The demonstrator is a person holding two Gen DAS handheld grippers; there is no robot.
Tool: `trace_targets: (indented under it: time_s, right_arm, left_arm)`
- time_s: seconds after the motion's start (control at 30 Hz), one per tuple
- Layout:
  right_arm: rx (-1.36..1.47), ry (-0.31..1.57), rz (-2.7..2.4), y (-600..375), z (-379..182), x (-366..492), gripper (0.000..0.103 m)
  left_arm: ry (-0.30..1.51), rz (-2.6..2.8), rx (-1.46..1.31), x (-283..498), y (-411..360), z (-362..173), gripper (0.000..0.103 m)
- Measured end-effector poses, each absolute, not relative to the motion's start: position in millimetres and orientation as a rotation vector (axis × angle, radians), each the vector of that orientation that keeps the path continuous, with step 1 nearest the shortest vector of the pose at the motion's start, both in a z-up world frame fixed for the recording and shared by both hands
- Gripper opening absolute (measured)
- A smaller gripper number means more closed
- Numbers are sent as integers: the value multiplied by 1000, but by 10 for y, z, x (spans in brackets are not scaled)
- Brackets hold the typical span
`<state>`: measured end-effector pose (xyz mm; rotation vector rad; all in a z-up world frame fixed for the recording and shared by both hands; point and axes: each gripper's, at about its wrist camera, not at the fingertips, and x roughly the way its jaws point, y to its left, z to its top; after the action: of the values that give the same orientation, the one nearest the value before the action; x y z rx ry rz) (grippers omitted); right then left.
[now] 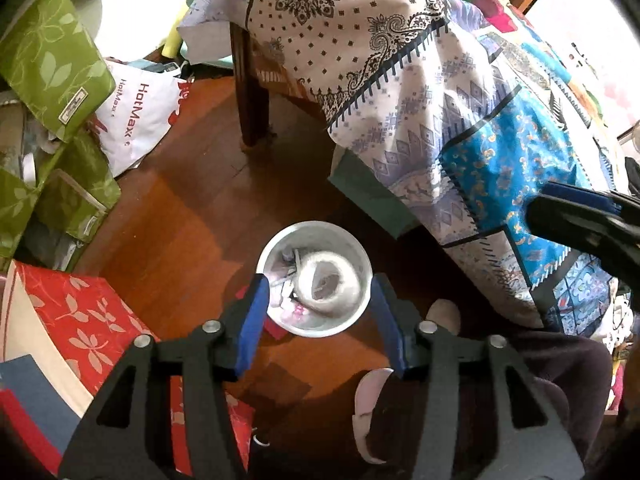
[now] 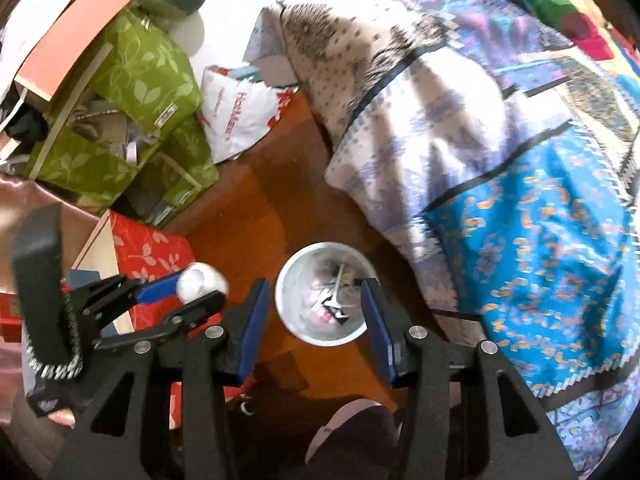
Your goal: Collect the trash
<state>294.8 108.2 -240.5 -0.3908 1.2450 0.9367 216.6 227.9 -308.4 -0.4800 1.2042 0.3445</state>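
A white round trash bin stands on the wooden floor with scraps and a white crumpled cup-like piece inside. My left gripper is open above the bin, nothing between its blue pads. In the right wrist view the bin holds paper scraps, and my right gripper is open and empty above it. That view also shows the left gripper at left with a white crumpled piece between its fingers. The two views disagree on this.
A table draped in patterned cloths stands to the right of the bin. Green leaf-print boxes, a red leaf-print box and a white HotMax bag crowd the left. My slippered feet are near the bin.
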Motion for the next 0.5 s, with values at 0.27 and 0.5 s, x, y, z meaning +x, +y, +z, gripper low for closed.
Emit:
trace_targets:
  time_s: [0.27,0.5]
  right_arm:
    - [-361,1124,863,668,-1985,2799,43]
    - [-285,976,795,145,-1376,2447,43]
  left_arm:
    - [1152,373,-424,2140,2130,-2694,53]
    - [958,318,-308,1880,1753,-1771,53]
